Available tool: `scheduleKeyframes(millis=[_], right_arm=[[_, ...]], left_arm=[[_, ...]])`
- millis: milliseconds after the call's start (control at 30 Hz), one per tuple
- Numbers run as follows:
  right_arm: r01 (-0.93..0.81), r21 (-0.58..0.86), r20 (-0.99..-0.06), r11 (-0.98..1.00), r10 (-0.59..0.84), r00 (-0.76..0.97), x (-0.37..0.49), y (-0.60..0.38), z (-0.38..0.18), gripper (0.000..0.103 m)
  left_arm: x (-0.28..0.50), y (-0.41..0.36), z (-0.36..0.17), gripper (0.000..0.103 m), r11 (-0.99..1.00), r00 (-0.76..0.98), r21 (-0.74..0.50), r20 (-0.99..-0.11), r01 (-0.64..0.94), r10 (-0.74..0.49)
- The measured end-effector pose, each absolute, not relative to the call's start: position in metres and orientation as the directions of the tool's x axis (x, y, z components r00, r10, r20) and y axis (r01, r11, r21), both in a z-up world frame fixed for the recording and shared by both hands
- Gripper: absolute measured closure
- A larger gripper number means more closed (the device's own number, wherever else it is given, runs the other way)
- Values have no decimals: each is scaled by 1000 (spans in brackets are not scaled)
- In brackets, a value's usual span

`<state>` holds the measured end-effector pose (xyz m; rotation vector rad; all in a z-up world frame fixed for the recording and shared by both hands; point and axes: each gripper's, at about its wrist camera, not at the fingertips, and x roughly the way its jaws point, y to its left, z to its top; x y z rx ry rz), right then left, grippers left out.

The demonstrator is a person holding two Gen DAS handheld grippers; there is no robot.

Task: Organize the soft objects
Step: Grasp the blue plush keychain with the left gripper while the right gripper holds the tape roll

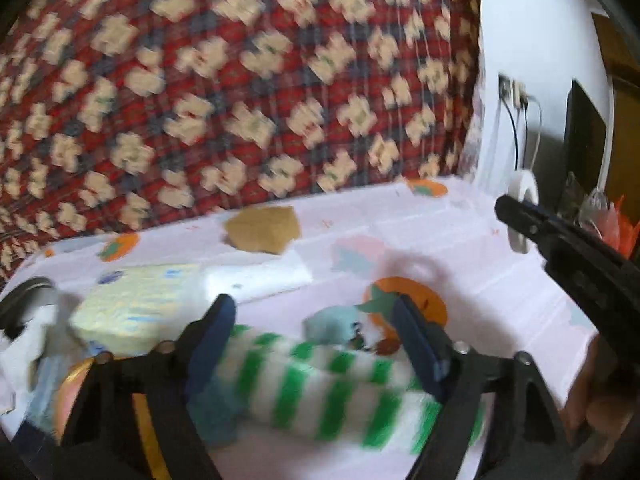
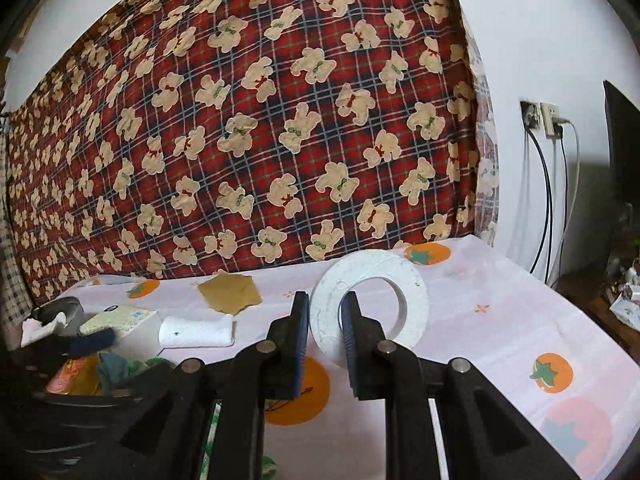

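A green-and-white striped sock (image 1: 320, 376) lies on the pink tablecloth (image 1: 500, 292), and in the blurred left wrist view my left gripper (image 1: 316, 328) stands open around it, one finger at each side. Whether the pads touch the sock is too blurred to tell. A small blue soft piece (image 1: 332, 322) lies just beyond the sock. My right gripper (image 2: 324, 312) is shut on the rim of a white ring (image 2: 404, 292), held upright above the table. That ring (image 1: 520, 196) and the right gripper (image 1: 520, 216) also show at the right of the left wrist view.
At the back left lie a brown cloth (image 2: 230, 292), a white rolled towel (image 2: 196, 332), a yellow tissue pack (image 2: 120, 318) and a pile of small soft items (image 2: 96, 360). A red bear-print blanket (image 2: 260, 120) hangs behind. Wall sockets with cables (image 2: 544, 120) are beyond the table's right edge.
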<state>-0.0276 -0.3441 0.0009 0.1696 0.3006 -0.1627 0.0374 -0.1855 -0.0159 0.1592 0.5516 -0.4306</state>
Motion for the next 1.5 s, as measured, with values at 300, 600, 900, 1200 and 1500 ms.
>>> scheduleKeyframes(millis=[300,600,900,1200,1500], right_arm=[[183,155,-325,971,-125,937,-26,-346,0,85],[183,187,-340,965,-111,934,-25,-350,-2,85],[218,157,-325,963,-158,933,-27,-351,-2,85],[230,117,-300,966,-186,936,-29,-346,-1,85],[260,76,-256,963,-233,938,-38,-337,3,85]], left_arm=[[97,-216,-59,62,927,574,-70,-768,368,-286],[94,-220,-59,83,922,568,-58,-772,384,-285],[62,-192,-24,87,784,609,-247,-514,570,-604],[2,-169,2,87,805,754,-57,-314,591,-577],[-4,-147,-1,87,862,826,18,-293,507,-481]])
